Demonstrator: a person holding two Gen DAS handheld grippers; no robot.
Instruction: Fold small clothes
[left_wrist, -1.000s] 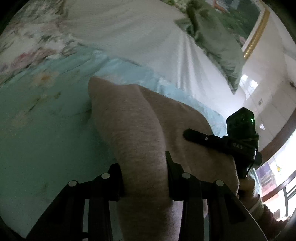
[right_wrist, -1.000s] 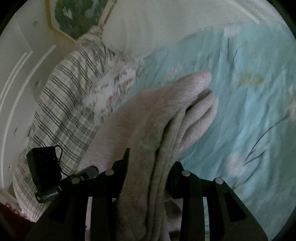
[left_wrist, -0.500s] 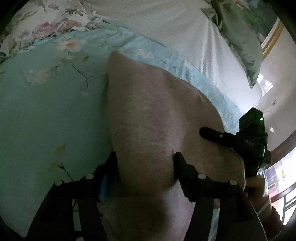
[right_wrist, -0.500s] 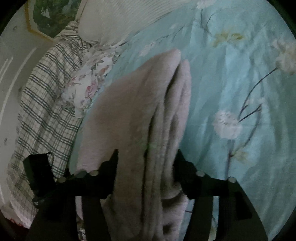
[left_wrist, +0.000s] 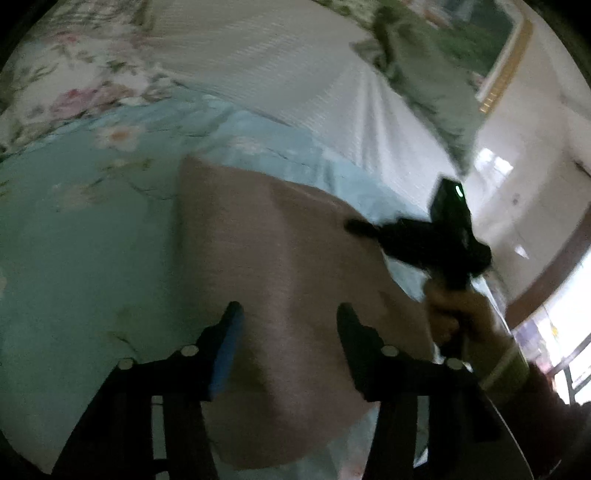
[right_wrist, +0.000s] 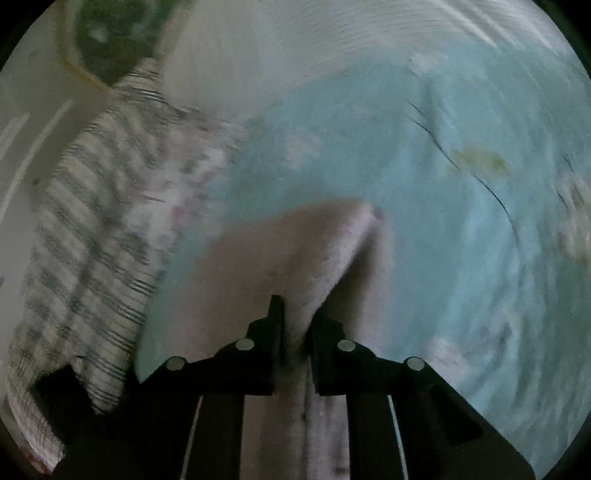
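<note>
Here, garment (right_wrist: 295, 258) (pinched) between right gripper (right_wrist: 295, 317).

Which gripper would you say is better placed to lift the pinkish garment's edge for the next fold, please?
Right, probably. The right gripper is closing on a pinched ridge of the pinkish garment. The left gripper only straddles flat cloth on the blue bedspread, its jaws closing with no pinch.
</note>
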